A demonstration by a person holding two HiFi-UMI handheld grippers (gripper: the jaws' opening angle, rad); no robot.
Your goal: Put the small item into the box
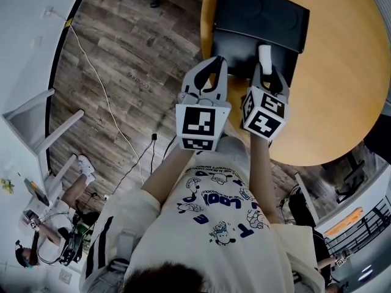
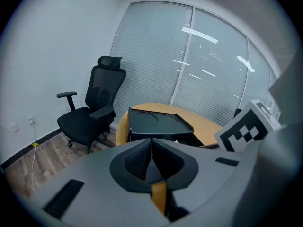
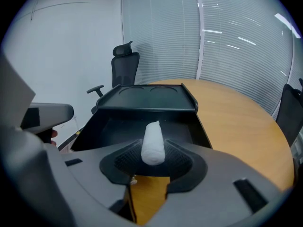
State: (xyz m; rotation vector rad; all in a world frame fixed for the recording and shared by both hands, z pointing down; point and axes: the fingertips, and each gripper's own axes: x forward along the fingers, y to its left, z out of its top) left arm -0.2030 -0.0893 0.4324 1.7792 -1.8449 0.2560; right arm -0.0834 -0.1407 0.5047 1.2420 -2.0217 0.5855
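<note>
The small item is a white roll [image 3: 153, 143], upright between the pads of my right gripper [image 3: 153, 151], which is shut on it. In the head view the white roll [image 1: 264, 60] sticks out of the right gripper [image 1: 265, 73] over the open black box [image 1: 239, 46]. The box [image 3: 118, 126] stands at the near edge of the round wooden table [image 3: 236, 112], its lid [image 3: 151, 97] tipped back. My left gripper [image 1: 213, 67] hovers by the box's left side. Seen from the left gripper view, the left gripper [image 2: 151, 148] is shut with nothing in it.
A black office chair [image 2: 94, 108] stands on the wood floor left of the table. A white cable [image 1: 104, 90] runs across the floor. A white frame [image 1: 43, 127] and a seated person [image 1: 73, 182] are at the lower left of the head view.
</note>
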